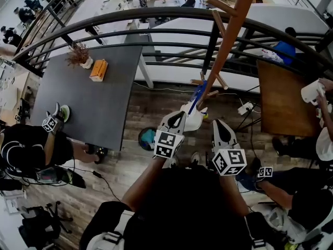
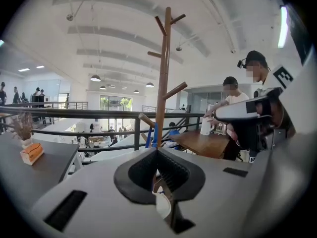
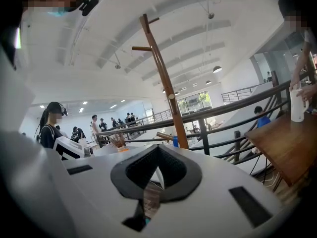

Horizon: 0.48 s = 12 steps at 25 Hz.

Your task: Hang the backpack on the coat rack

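The wooden coat rack (image 1: pixel 229 35) leans across the head view, and its base is just beyond my grippers. A white backpack (image 1: pixel 194 120) with a blue strap (image 1: pixel 201 91) hangs low on the pole from a short peg. My left gripper (image 1: pixel 180 115) is shut, holds nothing, and sits close beside the bag's left side. Just right of the bag, my right gripper (image 1: pixel 218 123) is shut and holds nothing too. In the left gripper view the coat rack (image 2: pixel 163 73) stands straight ahead above the left gripper's (image 2: pixel 157 151) closed jaws. The right gripper view shows the coat rack (image 3: pixel 161 83) beyond the right gripper's (image 3: pixel 158 148) closed jaws.
A curved black railing (image 1: pixel 156 20) runs behind the rack. A dark grey table (image 1: pixel 88 98) at left carries a dried plant (image 1: pixel 79 55) and an orange box (image 1: pixel 98 70). A brown wooden table (image 1: pixel 283 100) stands at right. People sit on both sides.
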Available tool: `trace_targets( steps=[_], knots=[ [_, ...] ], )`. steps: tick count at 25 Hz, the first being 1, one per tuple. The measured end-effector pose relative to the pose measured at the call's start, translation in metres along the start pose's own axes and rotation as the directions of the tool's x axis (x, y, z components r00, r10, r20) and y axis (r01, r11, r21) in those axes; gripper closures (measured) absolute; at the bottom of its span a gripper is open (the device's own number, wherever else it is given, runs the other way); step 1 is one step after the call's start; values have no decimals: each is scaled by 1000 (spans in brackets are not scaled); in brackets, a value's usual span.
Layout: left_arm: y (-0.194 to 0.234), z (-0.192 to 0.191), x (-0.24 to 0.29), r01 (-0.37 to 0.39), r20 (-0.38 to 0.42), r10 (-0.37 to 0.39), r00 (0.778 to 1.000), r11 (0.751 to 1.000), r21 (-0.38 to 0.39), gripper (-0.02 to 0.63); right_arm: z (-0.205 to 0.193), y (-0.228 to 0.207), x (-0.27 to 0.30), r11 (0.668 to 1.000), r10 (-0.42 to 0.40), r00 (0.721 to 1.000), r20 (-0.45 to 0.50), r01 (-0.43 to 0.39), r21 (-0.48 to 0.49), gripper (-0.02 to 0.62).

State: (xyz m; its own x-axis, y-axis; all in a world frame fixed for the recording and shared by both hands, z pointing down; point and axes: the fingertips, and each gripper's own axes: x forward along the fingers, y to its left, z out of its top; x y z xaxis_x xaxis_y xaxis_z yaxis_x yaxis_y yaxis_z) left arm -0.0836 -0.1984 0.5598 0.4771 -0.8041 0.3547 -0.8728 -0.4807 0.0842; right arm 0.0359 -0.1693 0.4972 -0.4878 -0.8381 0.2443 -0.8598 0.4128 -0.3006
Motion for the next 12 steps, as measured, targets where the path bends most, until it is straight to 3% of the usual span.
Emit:
trace_targets(
  steps=[12],
  knots=[
    [-2,6,-47,32,55,-35,998,998,57,598,-15,30,-11,998,-63,998,-6,63,2,583]
  ],
)
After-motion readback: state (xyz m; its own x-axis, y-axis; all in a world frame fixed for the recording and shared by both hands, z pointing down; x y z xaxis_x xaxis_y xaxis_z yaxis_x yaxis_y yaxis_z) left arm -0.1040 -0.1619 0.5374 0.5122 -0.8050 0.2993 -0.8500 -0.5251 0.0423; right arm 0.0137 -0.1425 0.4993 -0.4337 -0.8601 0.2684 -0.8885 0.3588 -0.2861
